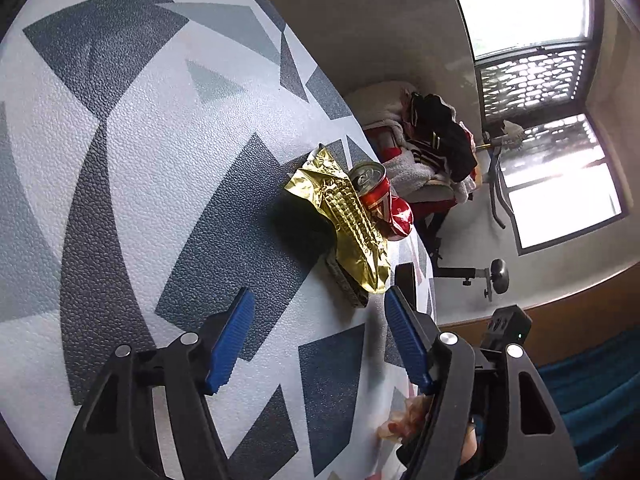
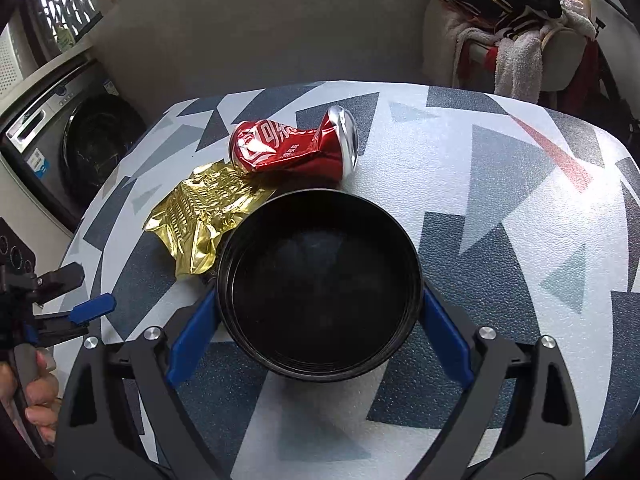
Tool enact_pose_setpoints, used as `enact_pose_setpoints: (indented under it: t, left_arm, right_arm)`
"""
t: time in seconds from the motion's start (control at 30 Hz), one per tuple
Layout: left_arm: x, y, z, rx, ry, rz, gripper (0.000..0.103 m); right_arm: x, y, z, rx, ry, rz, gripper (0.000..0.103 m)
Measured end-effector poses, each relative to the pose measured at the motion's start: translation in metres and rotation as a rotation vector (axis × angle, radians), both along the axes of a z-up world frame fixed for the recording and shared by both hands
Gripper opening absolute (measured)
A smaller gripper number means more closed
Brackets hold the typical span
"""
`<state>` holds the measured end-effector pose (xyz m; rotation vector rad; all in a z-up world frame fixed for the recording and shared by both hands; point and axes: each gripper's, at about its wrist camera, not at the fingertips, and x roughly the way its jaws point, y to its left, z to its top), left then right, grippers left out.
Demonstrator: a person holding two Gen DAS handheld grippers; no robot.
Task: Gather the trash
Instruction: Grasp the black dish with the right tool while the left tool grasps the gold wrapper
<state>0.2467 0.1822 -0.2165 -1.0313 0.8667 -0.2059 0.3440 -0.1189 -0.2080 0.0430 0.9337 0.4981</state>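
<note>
A crumpled gold foil wrapper [image 1: 352, 216] lies on the patterned table [image 1: 120, 160], with a crushed red soda can [image 1: 380, 200] on its side just beyond it. My left gripper [image 1: 320, 312] is open and empty, a short way before the wrapper. In the right wrist view my right gripper [image 2: 320, 300] is shut on a round black container [image 2: 320, 284], its blue pads [image 2: 192, 332] pressed on both sides. The wrapper [image 2: 200, 216] lies left of the container's far rim, the can [image 2: 292, 148] beyond it. The left gripper [image 2: 88, 308] shows at the left edge.
A chair piled with clothes and towels [image 2: 516, 20] stands past the table's far edge. A washing machine [image 2: 68, 144] stands at the left. A window [image 1: 532, 12] and the floor lie beyond the table's edge [image 1: 424, 264] in the left wrist view.
</note>
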Motion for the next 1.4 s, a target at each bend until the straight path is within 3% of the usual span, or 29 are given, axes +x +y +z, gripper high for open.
enact_pose_setpoints:
  t: [0.1,0.23,0.37,0.53,0.73,0.87,0.9,0.93,0.97,1.07,1.17,1.4]
  left_arm:
    - [0.016,-0.005,-0.001,-0.064,-0.013,0.028,0.062]
    - [0.040,-0.011,0.001,-0.049,-0.034,0.063,0.059]
    - [0.058,-0.013,-0.003,-0.026,-0.007,0.099,0.057]
    - [0.072,-0.018,-0.006,0.041,-0.008,0.113,0.053]
    - [0.084,-0.026,-0.008,0.023,-0.026,0.133,0.056]
    - [0.092,-0.036,-0.005,0.100,0.002,0.142,0.056]
    - [0.092,-0.038,-0.005,0.118,0.009,0.153,0.053]
    - [0.091,-0.039,-0.006,0.136,0.021,0.162,0.039]
    - [0.090,-0.040,-0.007,0.143,0.024,0.166,0.039]
    - [0.083,-0.042,0.002,0.201,-0.022,0.167,0.031]
    - [0.075,-0.048,0.025,0.308,-0.093,0.111,0.025]
    - [0.038,-0.068,0.090,0.558,-0.257,-0.077,0.024]
  right_arm:
    - [-0.015,-0.016,0.010,0.007,-0.071,-0.002,0.092]
    - [-0.026,-0.037,0.013,-0.011,-0.149,-0.040,0.092]
    - [-0.029,-0.052,0.009,0.040,-0.160,-0.090,0.092]
    - [-0.029,-0.052,0.007,0.053,-0.161,-0.072,0.092]
    - [-0.028,-0.056,0.004,0.102,-0.131,-0.063,0.092]
    - [-0.028,-0.055,0.001,0.117,-0.116,-0.054,0.092]
    - [-0.029,-0.054,0.001,0.115,-0.119,-0.049,0.092]
    - [-0.029,-0.053,0.001,0.112,-0.121,-0.044,0.092]
    - [-0.030,-0.053,0.001,0.110,-0.122,-0.040,0.092]
    - [-0.030,-0.053,0.001,0.109,-0.127,-0.041,0.092]
    - [-0.029,-0.053,0.002,0.104,-0.131,-0.043,0.092]
    - [-0.034,-0.049,0.014,0.061,-0.152,-0.022,0.092]
